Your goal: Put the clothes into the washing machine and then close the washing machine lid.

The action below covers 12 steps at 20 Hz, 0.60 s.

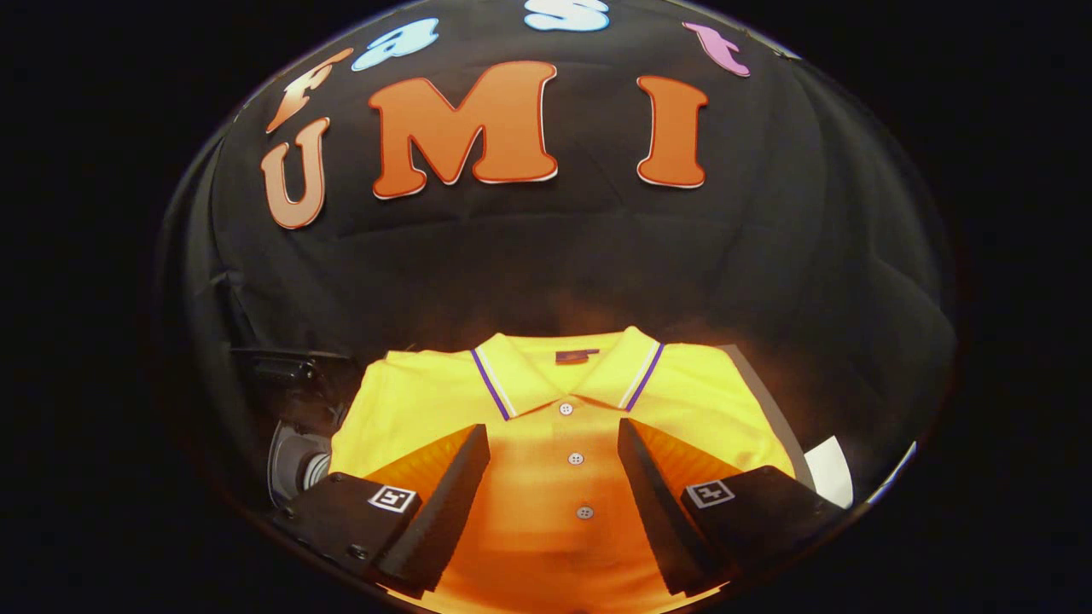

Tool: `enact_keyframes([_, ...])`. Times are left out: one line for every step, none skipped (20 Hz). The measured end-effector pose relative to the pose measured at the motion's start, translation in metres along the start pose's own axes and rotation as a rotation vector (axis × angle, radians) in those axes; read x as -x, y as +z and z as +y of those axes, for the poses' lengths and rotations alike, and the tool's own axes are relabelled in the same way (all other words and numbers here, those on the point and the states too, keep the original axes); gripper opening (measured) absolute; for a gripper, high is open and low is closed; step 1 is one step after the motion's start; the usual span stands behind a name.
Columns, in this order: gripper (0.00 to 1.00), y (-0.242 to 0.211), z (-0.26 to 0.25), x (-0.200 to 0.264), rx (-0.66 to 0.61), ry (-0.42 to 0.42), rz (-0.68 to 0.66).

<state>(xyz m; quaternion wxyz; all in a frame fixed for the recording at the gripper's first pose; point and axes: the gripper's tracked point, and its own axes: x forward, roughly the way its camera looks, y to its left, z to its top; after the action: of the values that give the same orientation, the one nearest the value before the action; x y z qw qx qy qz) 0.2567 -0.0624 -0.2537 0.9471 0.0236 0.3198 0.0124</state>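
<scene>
A folded yellow polo shirt (563, 409) lies flat just below and ahead of me, its collar edged with purple and white stripes and pointing away from me. Its button placket runs down between my two fingers. My gripper (554, 439) hangs above the shirt with its fingers wide apart, one on each side of the placket, and nothing is held between them. To the left of the shirt, lower down, sits a dark machine part with a round grey opening (294, 465); I cannot tell whether it is the washing machine.
The shirt rests on a surface with a grey strip (768, 401) along its right side. A white patch (829, 471) lies beyond that strip, by my right finger. Black cloth wall rises behind the shirt.
</scene>
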Motion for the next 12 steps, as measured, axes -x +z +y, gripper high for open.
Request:
enact_keyframes([0.99, -0.005, -0.002, -0.003, -0.001, -0.004, 0.021])
enact_keyframes([0.99, -0.008, -0.005, -0.005, -0.005, -0.009, 0.038])
enact_keyframes([0.99, -0.012, -0.007, -0.007, -0.009, -0.012, 0.058])
enact_keyframes([0.99, -0.017, -0.008, -0.009, -0.015, -0.008, 0.081])
enact_keyframes([0.99, -0.016, -0.007, -0.006, -0.03, -0.001, 0.083])
enact_keyframes([0.99, -0.016, -0.007, -0.01, -0.044, -0.003, 0.082])
enact_keyframes([0.99, -0.017, -0.009, -0.009, -0.037, -0.003, 0.1])
enact_keyframes([0.99, -0.016, -0.01, -0.01, -0.034, -0.002, 0.108])
enact_keyframes([0.98, -0.017, -0.009, -0.008, -0.033, -0.004, 0.125])
enact_keyframes([0.96, -0.017, -0.008, -0.009, -0.033, -0.004, 0.132])
enact_keyframes([0.94, -0.016, -0.007, -0.01, -0.028, -0.001, 0.139])
enact_keyframes([0.92, -0.017, -0.006, -0.01, -0.022, 0.004, 0.141])
